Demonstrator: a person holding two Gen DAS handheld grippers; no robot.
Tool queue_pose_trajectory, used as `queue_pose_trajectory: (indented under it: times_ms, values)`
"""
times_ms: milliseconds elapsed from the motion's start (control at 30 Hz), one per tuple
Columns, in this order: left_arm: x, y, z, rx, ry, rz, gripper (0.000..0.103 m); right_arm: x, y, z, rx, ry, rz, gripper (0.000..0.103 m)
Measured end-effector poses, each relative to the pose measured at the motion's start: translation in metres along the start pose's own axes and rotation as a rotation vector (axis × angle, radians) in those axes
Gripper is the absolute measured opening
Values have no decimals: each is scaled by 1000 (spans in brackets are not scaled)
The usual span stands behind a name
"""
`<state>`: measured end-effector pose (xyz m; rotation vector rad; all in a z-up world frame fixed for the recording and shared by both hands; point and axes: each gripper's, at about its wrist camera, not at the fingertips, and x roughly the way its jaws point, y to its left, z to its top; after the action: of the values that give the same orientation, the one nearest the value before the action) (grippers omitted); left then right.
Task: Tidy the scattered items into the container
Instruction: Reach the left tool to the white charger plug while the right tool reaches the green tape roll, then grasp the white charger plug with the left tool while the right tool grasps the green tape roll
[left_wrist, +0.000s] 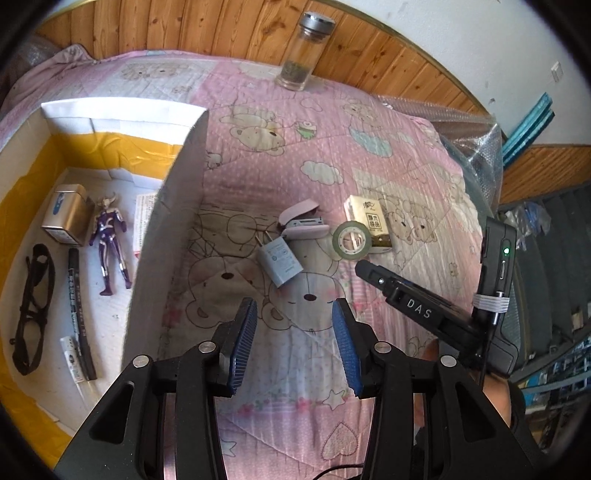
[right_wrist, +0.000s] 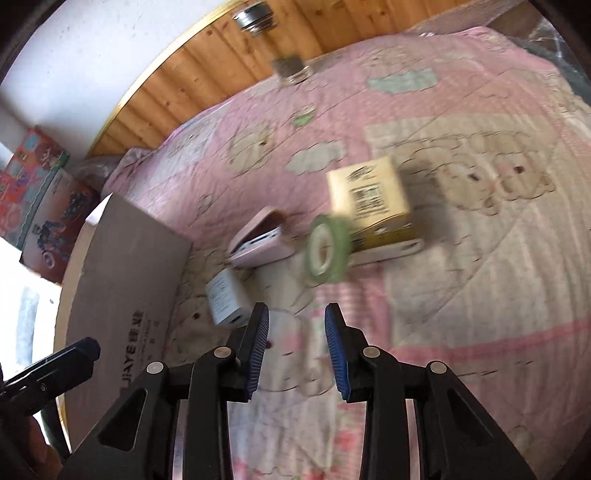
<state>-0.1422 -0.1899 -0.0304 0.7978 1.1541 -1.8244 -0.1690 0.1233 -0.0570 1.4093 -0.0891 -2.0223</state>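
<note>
On the pink quilt lie a grey plug charger (left_wrist: 279, 261) (right_wrist: 225, 301), a pink stapler (left_wrist: 302, 223) (right_wrist: 260, 240), a green tape roll (left_wrist: 352, 239) (right_wrist: 327, 249) and a yellow tissue pack (left_wrist: 368, 220) (right_wrist: 371, 201). A cardboard box (left_wrist: 168, 221) (right_wrist: 122, 288) at the left holds a tin (left_wrist: 66, 214), a purple figure (left_wrist: 109, 240), a pen (left_wrist: 75, 295) and glasses (left_wrist: 31, 306). My left gripper (left_wrist: 294, 314) is open and empty just short of the charger. My right gripper (right_wrist: 296, 317) is open and empty, near the charger and tape.
A glass jar (left_wrist: 301, 51) (right_wrist: 280, 48) stands at the quilt's far edge against wood panelling. Bubble wrap (left_wrist: 469, 140) lies at the right edge of the bed. Toy boxes (right_wrist: 37, 199) sit beyond the cardboard box. The right gripper's body (left_wrist: 424, 306) shows in the left wrist view.
</note>
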Motion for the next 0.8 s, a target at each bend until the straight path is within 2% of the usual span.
queue_pose_trajectory:
  times_ms: [100, 200, 367, 467, 567, 667, 767, 800]
  values:
    - [22, -5, 8, -16, 23, 5, 45, 10, -14, 9, 15, 1, -18, 34]
    - [47, -7, 16, -24, 43, 43, 45, 24, -19, 15, 37, 30, 26, 34]
    - [82, -1, 23, -76, 64, 119, 46, 32, -17, 23, 20, 0, 22, 34]
    - [96, 6, 25, -128, 83, 122, 47, 34, -15, 27, 15, -9, 31, 34]
    - [103, 8, 27, -151, 71, 124, 49, 35, -12, 29, 26, 4, 29, 20]
    - [112, 7, 28, -156, 66, 133, 50, 31, -14, 29, 56, 16, 50, 14]
    - [114, 2, 28, -112, 30, 166, 50, 25, -15, 31, 64, 5, 53, 14]
    - [114, 2, 27, -104, 20, 168, 47, 24, -15, 32, 68, 3, 56, 14]
